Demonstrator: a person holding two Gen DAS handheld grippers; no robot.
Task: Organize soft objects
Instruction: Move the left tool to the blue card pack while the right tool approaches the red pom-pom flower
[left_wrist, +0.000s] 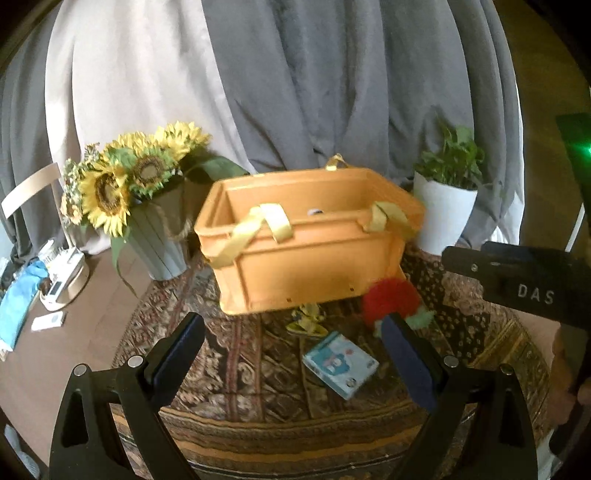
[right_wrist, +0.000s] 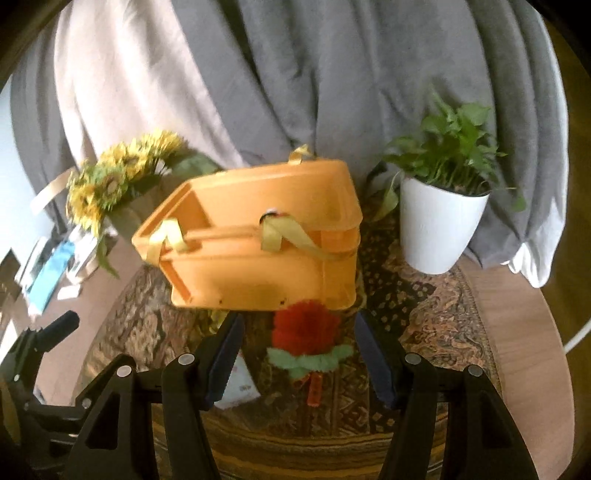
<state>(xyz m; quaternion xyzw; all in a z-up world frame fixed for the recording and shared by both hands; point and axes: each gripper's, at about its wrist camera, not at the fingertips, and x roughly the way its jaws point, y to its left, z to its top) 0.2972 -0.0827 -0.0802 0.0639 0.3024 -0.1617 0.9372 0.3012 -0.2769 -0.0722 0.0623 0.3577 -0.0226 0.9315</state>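
Both tongs empty: left gripper (left_wrist: 291, 341) spread wide over the rug (left_wrist: 240, 354), right gripper (right_wrist: 297, 341) spread wide about the red pompom (right_wrist: 304, 326), not touching it. Pompom lies on the rug against the orange bin (right_wrist: 258, 236) front. Tissue pack (left_wrist: 340, 363) and yellow toy (left_wrist: 308, 319) lie nearby.

orange crate (left_wrist: 306, 273) with yellow straps (left_wrist: 255, 229), red-and-green plush flower (right_wrist: 306, 336), pale blue packet (left_wrist: 340, 363) on a brown paisley-patterned cloth (left_wrist: 240, 369); yellow sunflowers (left_wrist: 122, 181), white pot (right_wrist: 439, 229).
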